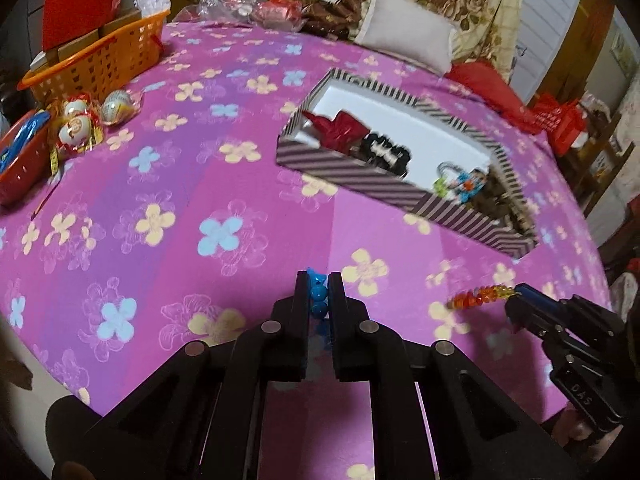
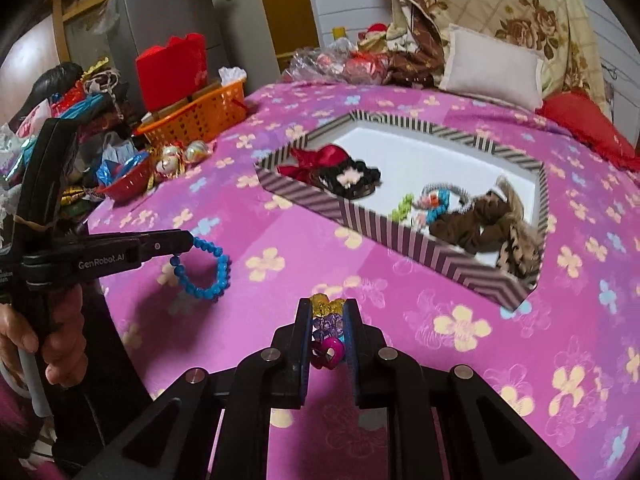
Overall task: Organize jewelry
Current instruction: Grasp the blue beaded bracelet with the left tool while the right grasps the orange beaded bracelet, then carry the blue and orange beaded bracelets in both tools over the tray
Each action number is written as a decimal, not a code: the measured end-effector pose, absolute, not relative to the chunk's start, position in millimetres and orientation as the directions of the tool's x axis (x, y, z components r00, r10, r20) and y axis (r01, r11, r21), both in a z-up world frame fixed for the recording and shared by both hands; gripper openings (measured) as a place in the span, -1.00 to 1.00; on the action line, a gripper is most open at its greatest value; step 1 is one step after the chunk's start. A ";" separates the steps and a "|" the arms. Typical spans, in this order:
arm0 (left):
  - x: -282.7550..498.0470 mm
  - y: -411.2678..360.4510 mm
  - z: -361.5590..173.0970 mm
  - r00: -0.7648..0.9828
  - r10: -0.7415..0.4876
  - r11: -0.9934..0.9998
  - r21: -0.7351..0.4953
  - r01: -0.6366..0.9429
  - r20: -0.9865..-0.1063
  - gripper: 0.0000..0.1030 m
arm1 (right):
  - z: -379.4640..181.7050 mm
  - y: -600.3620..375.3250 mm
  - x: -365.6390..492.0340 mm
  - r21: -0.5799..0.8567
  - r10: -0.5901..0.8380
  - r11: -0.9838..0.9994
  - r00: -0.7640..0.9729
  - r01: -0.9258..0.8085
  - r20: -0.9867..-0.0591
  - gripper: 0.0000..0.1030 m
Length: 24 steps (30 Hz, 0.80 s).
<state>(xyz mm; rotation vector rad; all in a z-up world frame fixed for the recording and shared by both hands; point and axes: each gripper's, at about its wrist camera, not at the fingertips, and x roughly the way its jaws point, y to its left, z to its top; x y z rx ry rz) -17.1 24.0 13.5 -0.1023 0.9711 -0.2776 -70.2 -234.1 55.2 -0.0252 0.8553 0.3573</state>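
My left gripper (image 1: 319,285) is shut on a blue bead bracelet (image 1: 319,300), held above the purple flowered bedspread; from the right wrist view the bracelet (image 2: 208,270) hangs as a loop from that gripper (image 2: 188,240). My right gripper (image 2: 329,307) is shut on a multicoloured bead bracelet (image 2: 329,322) with yellow, purple and pink beads; in the left wrist view its orange and yellow beads (image 1: 478,296) stick out of the gripper (image 1: 516,294). A striped box (image 1: 352,174) (image 2: 400,236) lies ahead, holding a red bow (image 2: 320,160), a black hair piece, small colourful pieces and brown scrunchies (image 2: 476,220).
An orange basket (image 1: 96,60) and a red bowl (image 1: 16,168) with wrapped eggs (image 1: 76,128) stand at the left edge of the bed. A white pillow (image 1: 408,32) and a red cushion (image 1: 484,80) lie behind the box. The bedspread (image 1: 200,200) stretches between.
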 end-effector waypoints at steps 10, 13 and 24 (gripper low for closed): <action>-19.4 20.3 40.9 0.564 -0.292 0.956 -0.213 0.203 -0.772 -0.86 | 76.7 -239.5 -70.6 0.114 0.299 0.942 0.635 -0.315 -0.712 -0.72; -18.4 16.3 46.9 0.572 -0.289 0.956 -0.203 0.211 -0.768 -0.86 | 83.4 -241.3 -69.9 0.108 0.294 0.944 0.646 -0.313 -0.705 -0.72; -6.2 -7.9 66.2 0.602 -0.272 0.958 -0.150 0.246 -0.751 -0.86 | 102.4 -247.1 -61.1 0.084 0.277 0.949 0.675 -0.304 -0.683 -0.72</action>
